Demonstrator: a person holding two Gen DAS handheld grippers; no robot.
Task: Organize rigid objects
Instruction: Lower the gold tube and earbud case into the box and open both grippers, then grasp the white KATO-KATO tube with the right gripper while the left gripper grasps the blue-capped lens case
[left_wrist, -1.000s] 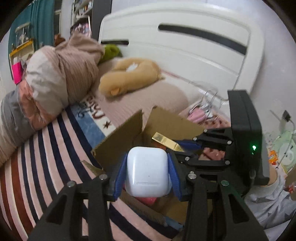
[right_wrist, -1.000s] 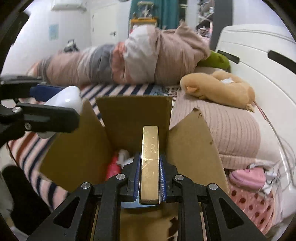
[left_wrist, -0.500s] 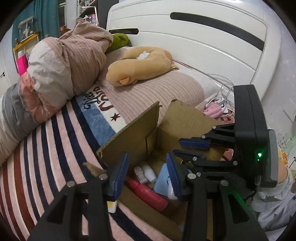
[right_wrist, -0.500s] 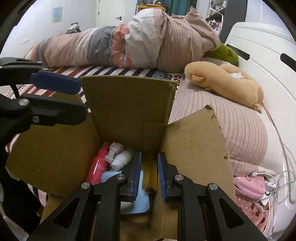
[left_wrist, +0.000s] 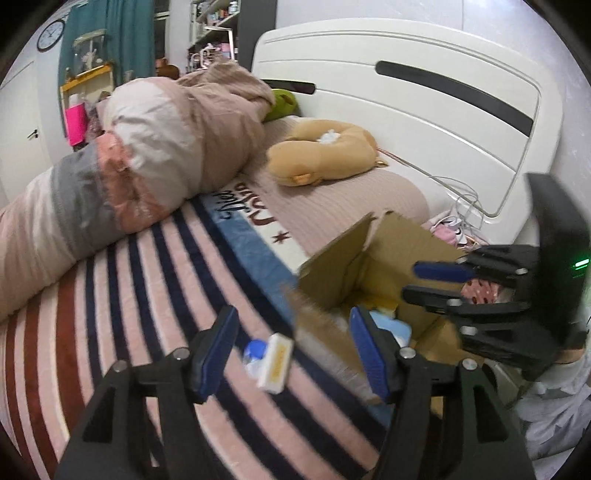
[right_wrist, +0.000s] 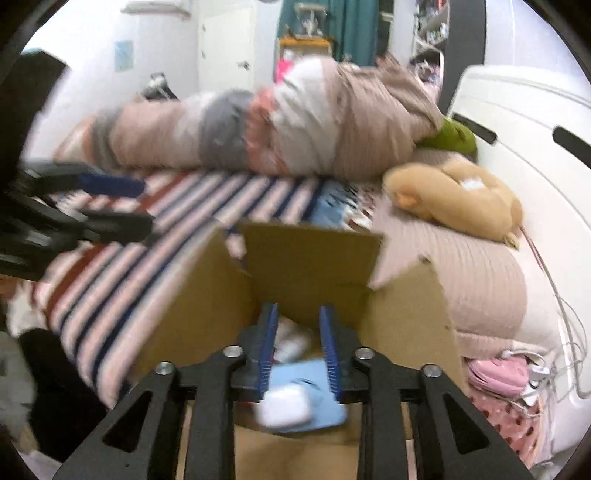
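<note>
An open cardboard box sits on the bed. Inside it, in the right wrist view, a white earbud case lies on a light-blue flat thing, with a white bottle behind them. My right gripper hangs over these with its jaws opening and nothing between them. My left gripper is left of the box over the striped blanket, jaws opening and empty. Below it lie a small white box with a yellow label and a blue-capped bottle. No gold bar can be made out.
A striped blanket covers the bed. A rolled duvet lies along the far side, a tan plush pillow near the white headboard. A pink thing with white cables lies right of the box.
The left gripper let go of the white case and the right let go of the gold bar, both over the box. The left gripper then swung left over the blanket and widened; the right drew back.
</note>
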